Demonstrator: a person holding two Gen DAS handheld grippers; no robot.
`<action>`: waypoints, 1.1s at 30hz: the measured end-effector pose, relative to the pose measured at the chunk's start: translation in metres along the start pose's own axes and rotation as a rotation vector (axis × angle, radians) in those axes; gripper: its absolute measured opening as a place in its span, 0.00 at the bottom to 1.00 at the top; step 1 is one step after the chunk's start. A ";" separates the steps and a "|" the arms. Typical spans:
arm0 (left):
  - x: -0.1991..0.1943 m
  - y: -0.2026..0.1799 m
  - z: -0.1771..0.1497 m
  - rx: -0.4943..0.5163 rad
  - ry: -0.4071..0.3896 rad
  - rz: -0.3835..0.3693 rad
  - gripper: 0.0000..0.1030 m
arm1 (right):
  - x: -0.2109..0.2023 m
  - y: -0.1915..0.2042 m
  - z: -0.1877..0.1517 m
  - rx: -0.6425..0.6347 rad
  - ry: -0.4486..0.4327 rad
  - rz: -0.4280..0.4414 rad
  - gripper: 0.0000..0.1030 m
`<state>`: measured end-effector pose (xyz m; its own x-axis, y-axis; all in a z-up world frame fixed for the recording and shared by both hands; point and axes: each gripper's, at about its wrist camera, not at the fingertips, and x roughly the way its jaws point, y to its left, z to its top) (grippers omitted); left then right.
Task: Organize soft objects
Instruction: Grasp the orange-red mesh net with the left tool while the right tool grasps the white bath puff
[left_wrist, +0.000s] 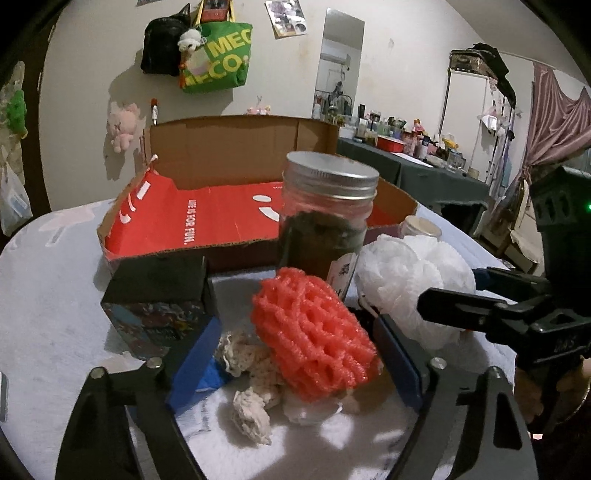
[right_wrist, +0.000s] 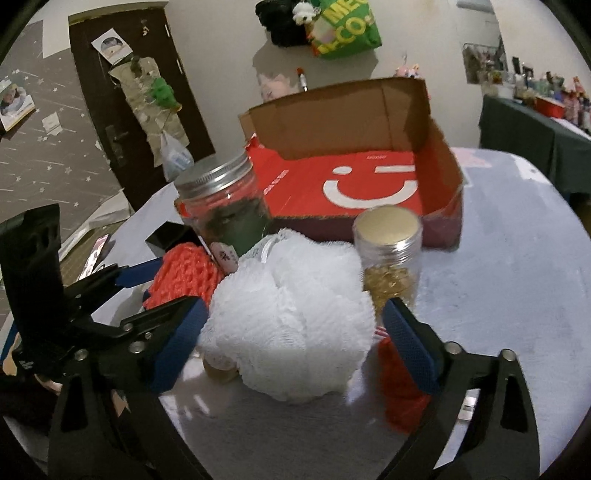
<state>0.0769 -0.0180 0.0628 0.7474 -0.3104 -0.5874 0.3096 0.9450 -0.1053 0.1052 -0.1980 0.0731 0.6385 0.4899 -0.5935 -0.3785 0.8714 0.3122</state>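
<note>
An orange-red foam net (left_wrist: 314, 336) lies between the blue pads of my left gripper (left_wrist: 295, 354), whose jaws stand open around it. It also shows in the right wrist view (right_wrist: 183, 273). A white mesh bath pouf (right_wrist: 291, 317) sits between the open fingers of my right gripper (right_wrist: 295, 332); it also shows in the left wrist view (left_wrist: 410, 280). Small beige crumpled pieces (left_wrist: 251, 410) lie on the table under the left gripper. An open cardboard box with a red inside (left_wrist: 221, 218) stands behind; it shows in the right wrist view too (right_wrist: 354, 177).
A tall glass jar with a metal lid (left_wrist: 325, 218) stands just behind the foam net. A smaller jar of yellow beads (right_wrist: 391, 258) stands right of the pouf. A dark printed box (left_wrist: 159, 302) sits left of the net. A red item (right_wrist: 402, 387) lies by the right finger.
</note>
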 end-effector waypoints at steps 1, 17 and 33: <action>0.001 0.000 -0.001 0.001 0.007 -0.008 0.80 | 0.002 -0.001 0.000 0.007 0.007 0.013 0.89; 0.003 -0.002 -0.004 -0.002 0.021 -0.041 0.50 | -0.010 0.007 -0.010 -0.013 -0.020 0.026 0.42; -0.031 0.012 0.008 -0.006 -0.043 -0.030 0.45 | -0.039 0.008 -0.006 0.003 -0.098 0.031 0.35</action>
<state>0.0617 0.0020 0.0860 0.7625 -0.3423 -0.5490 0.3286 0.9359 -0.1270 0.0730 -0.2103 0.0942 0.6892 0.5166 -0.5080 -0.3974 0.8558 0.3311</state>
